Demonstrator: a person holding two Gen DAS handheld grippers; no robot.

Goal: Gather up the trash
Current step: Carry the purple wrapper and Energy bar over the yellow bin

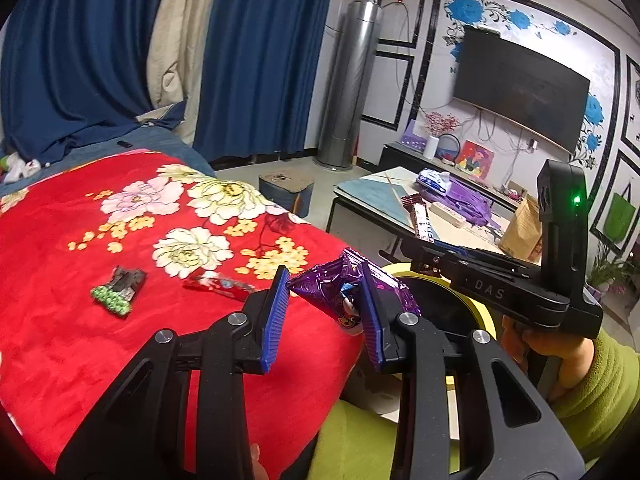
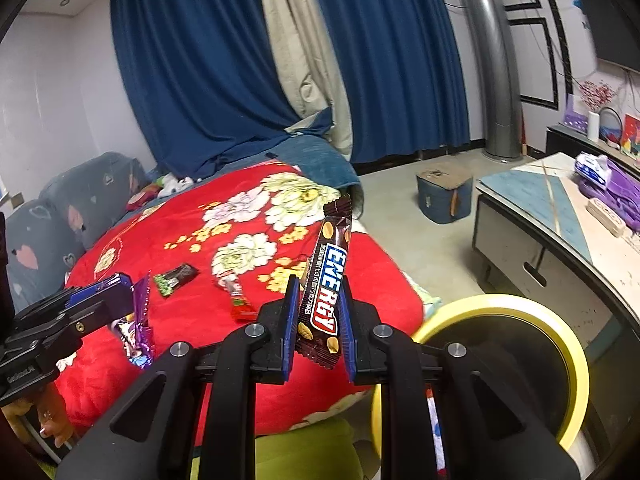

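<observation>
- Left wrist view: at lower centre our left gripper (image 1: 320, 312) pinches a purple wrapper (image 1: 344, 288) between its fingers; we judge it carried towards the yellow-rimmed bin (image 1: 400, 270) at centre right. A green wrapper (image 1: 118, 290) and a red wrapper (image 1: 218, 285) lie on the red blanket (image 1: 60, 320).
- Right wrist view: our right gripper (image 2: 320, 320), lower centre, clamps the Energy bar wrapper (image 2: 324, 292) upright, beside the bin at lower right.

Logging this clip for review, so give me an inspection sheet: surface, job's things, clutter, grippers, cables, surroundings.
Surface: red floral blanket over a sofa.
Job's things: purple wrapper; Energy bar wrapper; green-black wrapper and red wrapper lying on the blanket; yellow-rimmed bin beside the sofa.
Clutter: tissue pack and purple bag on the coffee table.
Grippers: left gripper jaws pinch the purple wrapper; right gripper jaws pinch the Energy bar wrapper.
Cables: wires dangling under the TV.
Surroundings: blue curtains, tower air conditioner.
</observation>
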